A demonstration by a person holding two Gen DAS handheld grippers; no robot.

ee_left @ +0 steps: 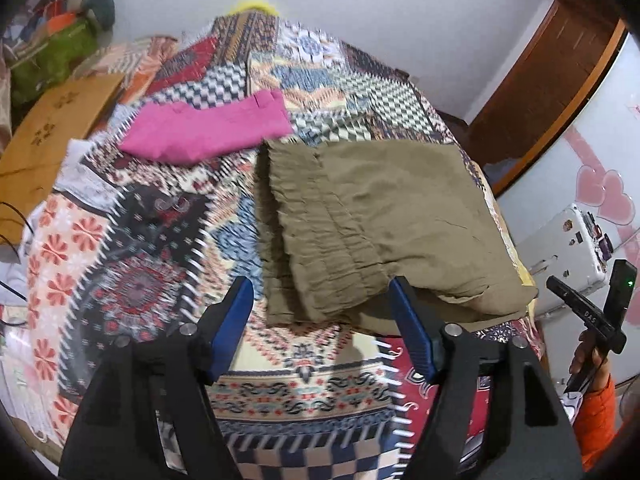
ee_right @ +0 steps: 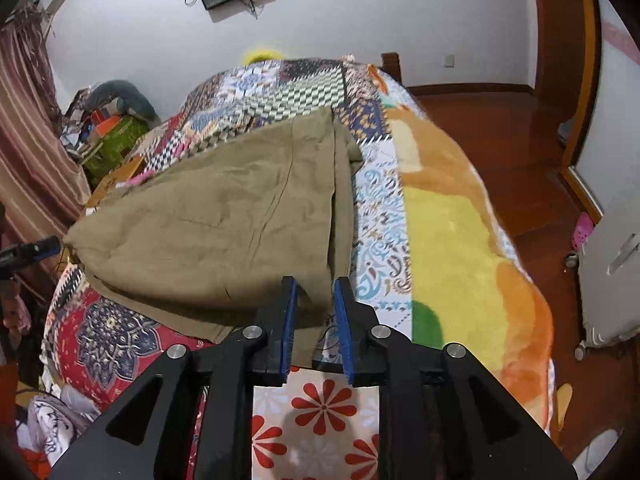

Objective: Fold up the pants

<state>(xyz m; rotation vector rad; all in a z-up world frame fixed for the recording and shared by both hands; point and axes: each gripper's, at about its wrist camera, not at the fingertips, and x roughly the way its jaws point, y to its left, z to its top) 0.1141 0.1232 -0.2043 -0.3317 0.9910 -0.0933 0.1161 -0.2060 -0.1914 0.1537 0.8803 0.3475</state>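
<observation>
We are looking at the olive-khaki pants (ee_left: 384,216), a soft woven cloth folded into a broad, roughly rectangular bundle, its gathered elastic waistband puckering in fine ridges along the near left edge. They are lying on the right half of the bed, on a patchwork quilt (ee_left: 152,240) printed with checks, florals and medallions. We are holding the left gripper (ee_left: 322,304) with its blue ribbed pads spread wide, the near waistband corner sitting between them, ungripped. The right gripper (ee_right: 315,300) is showing a narrow gap between its pads, the pants' near right corner just reaching into it. A folded magenta garment (ee_left: 208,128) is resting beyond the pants. A fluffy yellow-orange blanket (ee_right: 460,240) is draping over the bed's right side.
</observation>
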